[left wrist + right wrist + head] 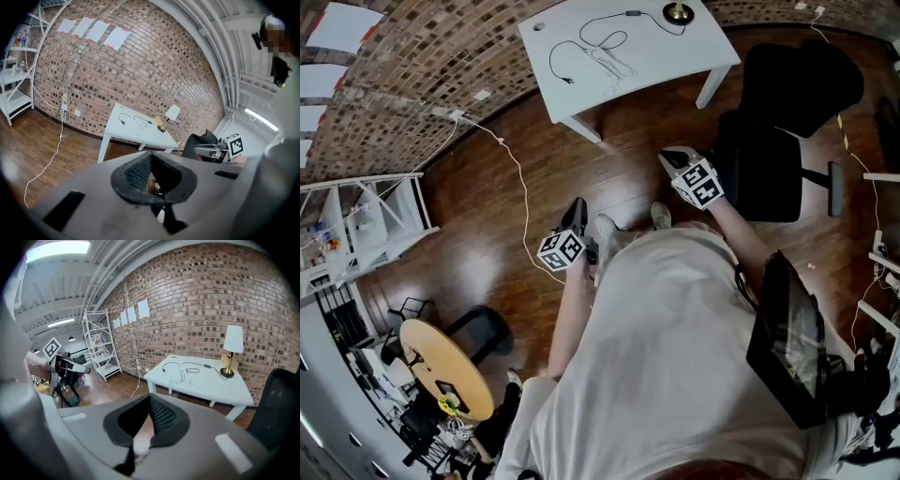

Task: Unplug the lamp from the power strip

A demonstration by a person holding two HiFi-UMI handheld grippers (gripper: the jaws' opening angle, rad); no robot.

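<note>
The lamp, with a white shade and brass foot, stands on the far right corner of a white table. In the head view only the lamp's foot shows. Its black cable loops across the tabletop beside a white strip or cord; where the plug sits is too small to tell. Both grippers hover over the wooden floor, well short of the table. My left gripper is shut and holds nothing, and my right gripper is shut and holds nothing. In their own views the left gripper and right gripper show pads that meet.
A black office chair stands right of the table, close to my right hand. A white cord runs across the floor from a wall socket. A white shelf rack is at the left, a round yellow table behind.
</note>
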